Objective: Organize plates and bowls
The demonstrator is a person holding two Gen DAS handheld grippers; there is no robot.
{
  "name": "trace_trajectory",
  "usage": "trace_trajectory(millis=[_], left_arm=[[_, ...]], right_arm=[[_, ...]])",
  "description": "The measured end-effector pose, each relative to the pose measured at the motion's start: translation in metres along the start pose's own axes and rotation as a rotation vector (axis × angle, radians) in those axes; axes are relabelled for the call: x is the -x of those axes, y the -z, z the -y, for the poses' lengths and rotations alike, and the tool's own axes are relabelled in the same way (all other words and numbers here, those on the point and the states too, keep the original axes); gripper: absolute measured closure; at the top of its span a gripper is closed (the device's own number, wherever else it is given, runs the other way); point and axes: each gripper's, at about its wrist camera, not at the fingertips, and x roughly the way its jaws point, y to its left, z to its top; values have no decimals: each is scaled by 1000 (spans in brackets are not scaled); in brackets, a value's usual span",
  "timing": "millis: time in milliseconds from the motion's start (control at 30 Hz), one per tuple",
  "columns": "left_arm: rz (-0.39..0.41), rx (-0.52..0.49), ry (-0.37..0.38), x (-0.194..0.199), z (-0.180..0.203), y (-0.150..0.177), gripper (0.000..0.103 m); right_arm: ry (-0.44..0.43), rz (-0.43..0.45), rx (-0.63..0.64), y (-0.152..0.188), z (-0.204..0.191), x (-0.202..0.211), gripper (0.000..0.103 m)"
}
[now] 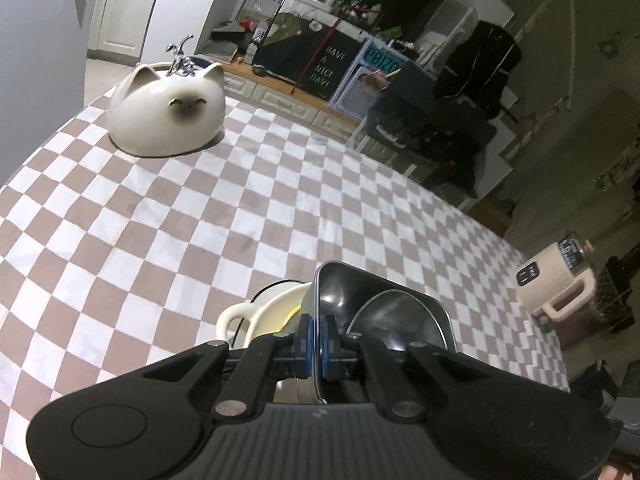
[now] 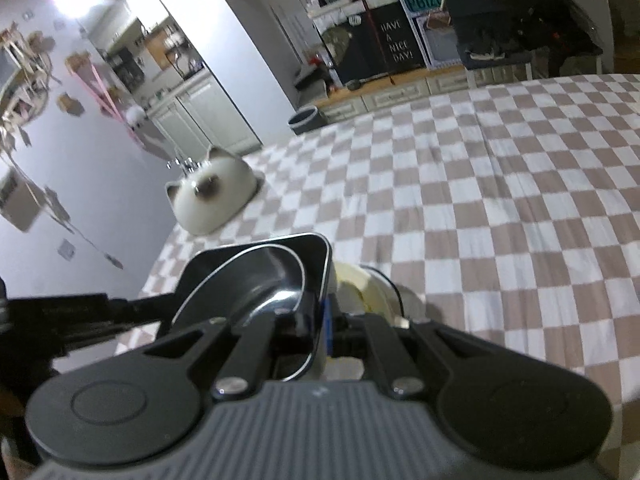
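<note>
A black square plate (image 1: 360, 292) with a round well is held over a cream bowl with a handle (image 1: 260, 316) on the checkered table. My left gripper (image 1: 316, 344) is shut on the plate's near rim. In the right wrist view my right gripper (image 2: 320, 328) is shut on the opposite rim of the same plate (image 2: 256, 272), with the cream bowl (image 2: 360, 284) beside and under it. A white cat-shaped bowl (image 1: 168, 116) lies upside down at the table's far left, and it also shows in the right wrist view (image 2: 216, 200).
The checkered tablecloth (image 1: 200, 208) covers the table. Past its far edge stand low cabinets (image 1: 288, 100), a dark shelf with clutter and a black sign. A beige appliance (image 1: 560, 284) sits on the floor to the right.
</note>
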Motion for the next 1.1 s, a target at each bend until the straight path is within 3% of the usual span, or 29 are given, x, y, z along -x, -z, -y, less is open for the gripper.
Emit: trace_trajectory(millis=[567,1100], left_arm=[[-66,-38,-50,-20,1,3,99],[-80,-90,-90,-33,6,6,99]], right_arm=[[64,-47,24,6,-11,-14,97],[113,-68,49,8,-14,-24,97]])
